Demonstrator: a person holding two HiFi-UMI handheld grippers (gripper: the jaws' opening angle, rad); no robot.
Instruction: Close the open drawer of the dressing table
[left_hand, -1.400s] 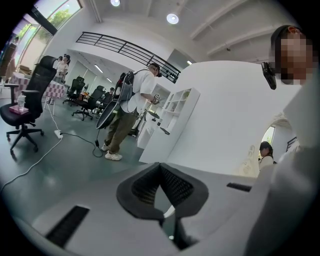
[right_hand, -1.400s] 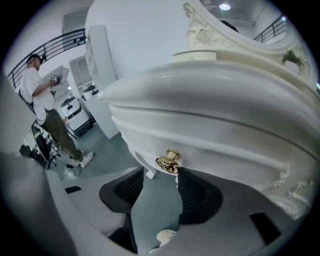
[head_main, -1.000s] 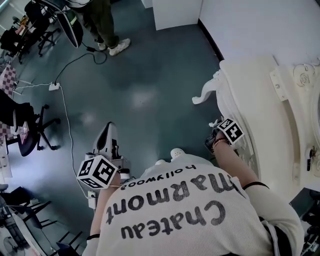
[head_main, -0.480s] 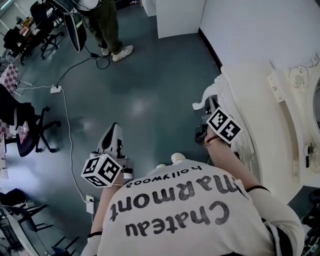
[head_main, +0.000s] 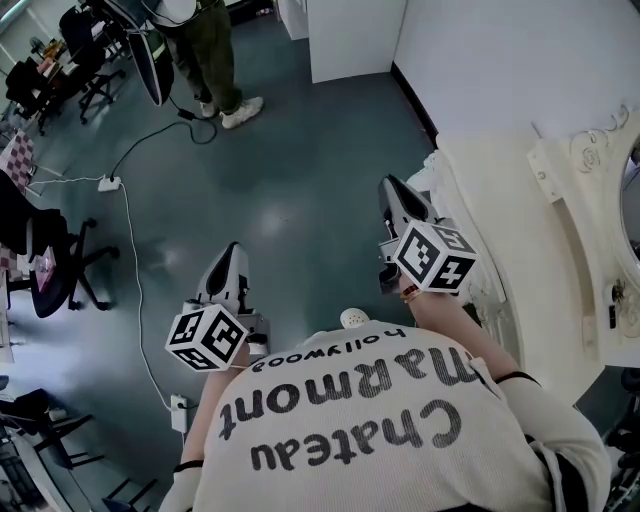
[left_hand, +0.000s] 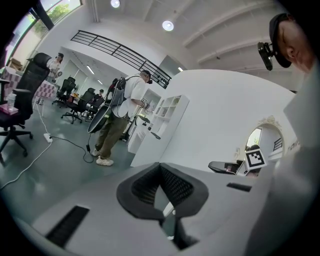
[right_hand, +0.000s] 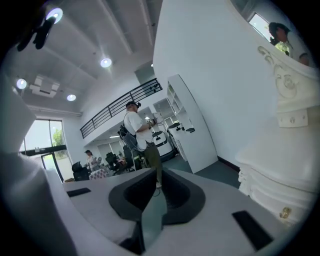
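So the right gripper (head_main: 393, 192) is up off the dressing table (head_main: 500, 200) now. A second ago it sits low against the table's front; now it's lifted clear and points out over the floor (head_main: 300, 150), just beside the front edge and not touching it. Its jaws have just been closing and are pretty much together, with nothing between them.

The drawer (right_hand: 270, 197) shows in the right gripper view as a front with a small knob (right_hand: 286, 212). It looks flush with the mouldings above it, so my guess is the push is done and this is the pull-away. I can't see a gap either way, though.

The left gripper (head_main: 232, 252) hangs over the floor, well apart from the table, jaws together and empty.
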